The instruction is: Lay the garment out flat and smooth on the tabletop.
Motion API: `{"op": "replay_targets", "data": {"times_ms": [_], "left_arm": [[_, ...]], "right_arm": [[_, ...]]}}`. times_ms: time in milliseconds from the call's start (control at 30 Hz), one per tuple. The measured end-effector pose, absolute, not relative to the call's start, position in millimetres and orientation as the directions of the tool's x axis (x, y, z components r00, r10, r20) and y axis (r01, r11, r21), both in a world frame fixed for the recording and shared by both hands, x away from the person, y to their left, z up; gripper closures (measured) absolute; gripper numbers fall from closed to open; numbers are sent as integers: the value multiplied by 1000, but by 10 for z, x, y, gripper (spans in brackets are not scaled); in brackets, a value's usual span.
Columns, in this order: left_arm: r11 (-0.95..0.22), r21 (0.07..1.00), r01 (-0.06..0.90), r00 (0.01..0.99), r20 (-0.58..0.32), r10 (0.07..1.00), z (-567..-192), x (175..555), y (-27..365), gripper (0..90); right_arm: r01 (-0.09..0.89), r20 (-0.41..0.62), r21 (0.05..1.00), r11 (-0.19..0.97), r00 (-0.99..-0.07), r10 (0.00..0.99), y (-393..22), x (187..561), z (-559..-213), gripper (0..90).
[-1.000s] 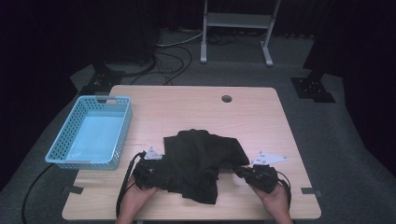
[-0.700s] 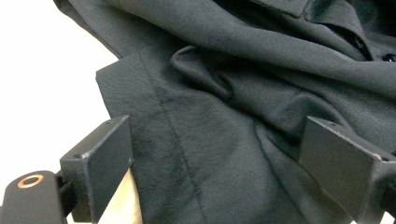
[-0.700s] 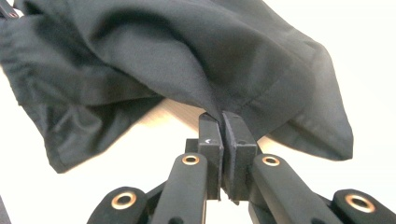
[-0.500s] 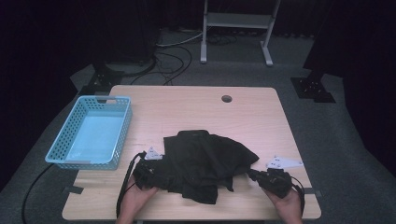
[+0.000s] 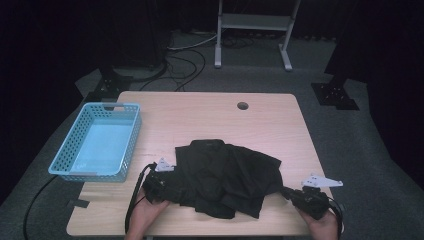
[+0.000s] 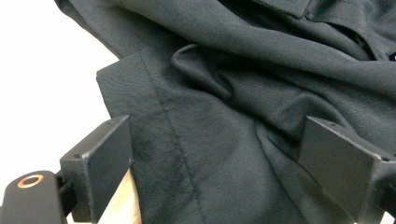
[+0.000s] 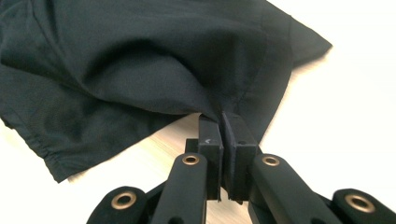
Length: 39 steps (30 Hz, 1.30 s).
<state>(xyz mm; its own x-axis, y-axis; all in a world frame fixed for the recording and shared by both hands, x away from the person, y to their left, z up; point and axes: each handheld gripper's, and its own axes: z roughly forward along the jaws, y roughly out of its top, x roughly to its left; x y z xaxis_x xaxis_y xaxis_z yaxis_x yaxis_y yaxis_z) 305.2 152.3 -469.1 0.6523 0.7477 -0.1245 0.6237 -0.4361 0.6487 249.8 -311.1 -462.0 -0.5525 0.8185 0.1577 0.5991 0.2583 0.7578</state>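
The right gripper is clamped on the black garment; the left gripper is spread wide over it. No legible writing is seen.

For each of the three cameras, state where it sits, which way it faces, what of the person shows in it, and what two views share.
High view: above the near edge, looking forward and down on the table; both hands, left gripper and right gripper show.
Left gripper view: rides that gripper, facing the black garment between open jaws.
Right gripper view: rides that gripper, jaws pinching the cloth.
All three share the garment.
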Motion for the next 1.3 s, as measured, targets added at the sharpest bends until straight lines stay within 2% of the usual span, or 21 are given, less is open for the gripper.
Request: {"op": "replay_targets", "data": {"times_ms": [867, 1300], "left_arm": [[-437, 645, 627, 650, -125, 749, -4688, 3077, 1506, 97], [-437, 642, 631, 647, -124, 753, -4683, 3079, 1502, 97]], "right_arm": [[642, 174, 751, 154, -418, 892, -3746, 2279, -4680, 871], [648, 184, 752, 126, -389, 903, -3861, 2229, -4679, 854]]}}
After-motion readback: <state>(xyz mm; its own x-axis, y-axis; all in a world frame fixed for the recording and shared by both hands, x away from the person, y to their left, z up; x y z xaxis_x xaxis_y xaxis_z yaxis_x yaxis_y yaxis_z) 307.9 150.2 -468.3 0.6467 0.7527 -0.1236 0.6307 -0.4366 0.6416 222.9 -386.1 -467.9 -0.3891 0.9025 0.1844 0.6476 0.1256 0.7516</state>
